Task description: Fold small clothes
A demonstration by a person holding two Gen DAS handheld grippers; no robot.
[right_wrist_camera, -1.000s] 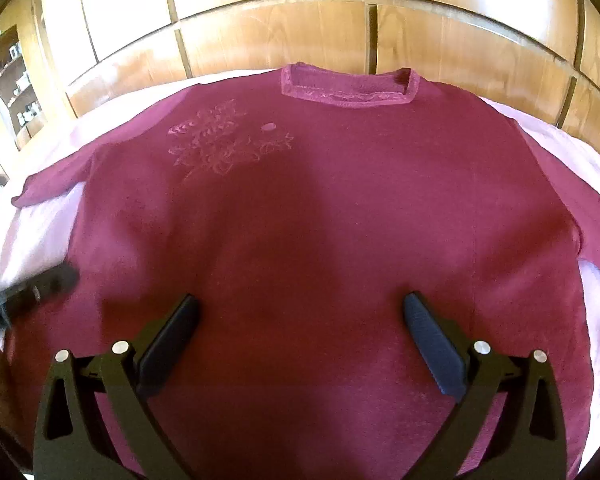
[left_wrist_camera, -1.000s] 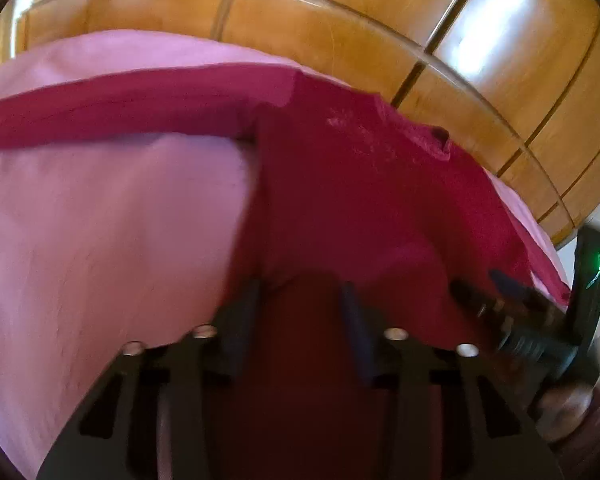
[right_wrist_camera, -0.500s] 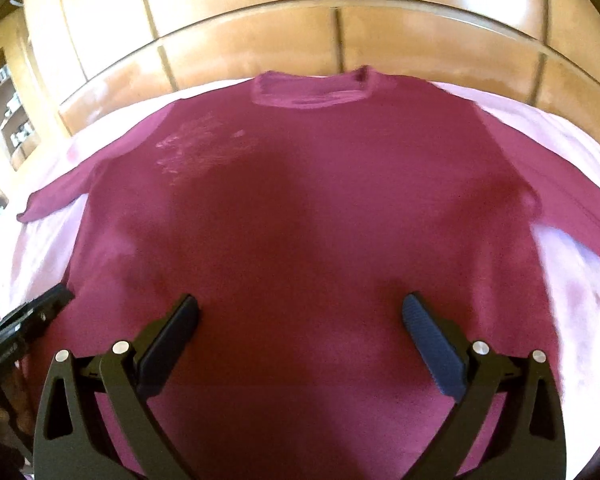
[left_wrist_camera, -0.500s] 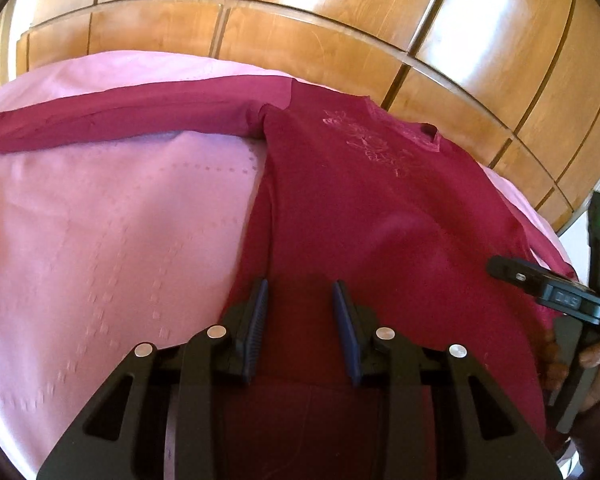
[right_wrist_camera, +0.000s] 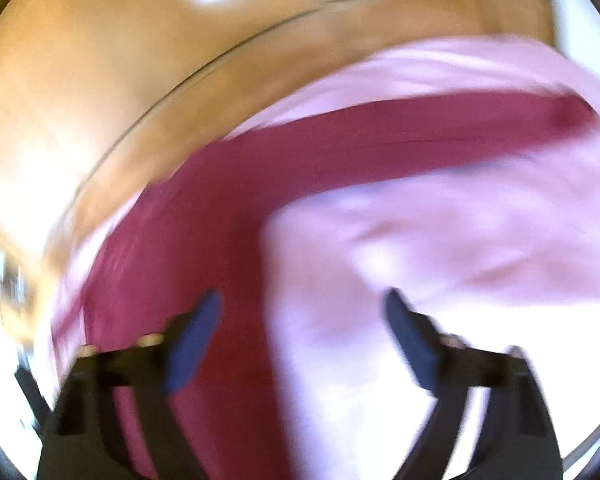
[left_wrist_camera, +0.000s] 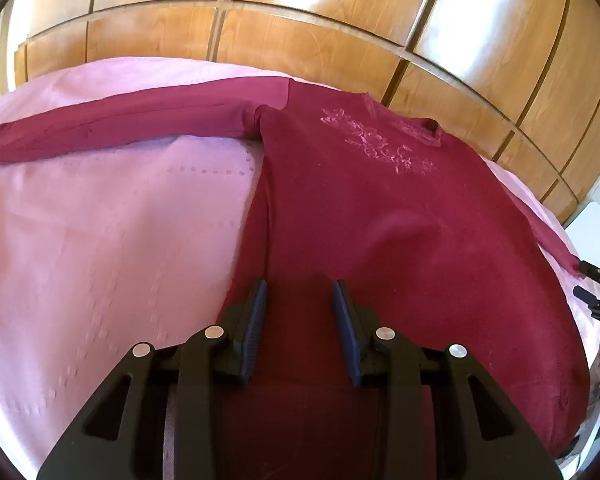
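None of the folds are made: the sweater [left_wrist_camera: 380,232] lies flat on the bed [left_wrist_camera: 100,240], sleeves outstretched, left tool [left_wrist_camera: 299,300] part-open and right tool [right_wrist_camera: 300,316] wide, both empty.

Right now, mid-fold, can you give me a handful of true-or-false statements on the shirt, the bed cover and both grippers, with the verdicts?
1. The shirt lies spread on a pink bed cover. True.
2. The left gripper is clamped shut on the shirt's hem. False: its jaws stand apart over the lower part of the shirt, nothing pinched between them.
3. One sleeve is stretched straight out to the side. True.
4. The shirt lies face down. False: the pale stitched pattern near the collar faces up.
5. The right gripper is open. True, though that view is blurred.
6. The wall behind the bed is white tile. False: it is wood panelling.
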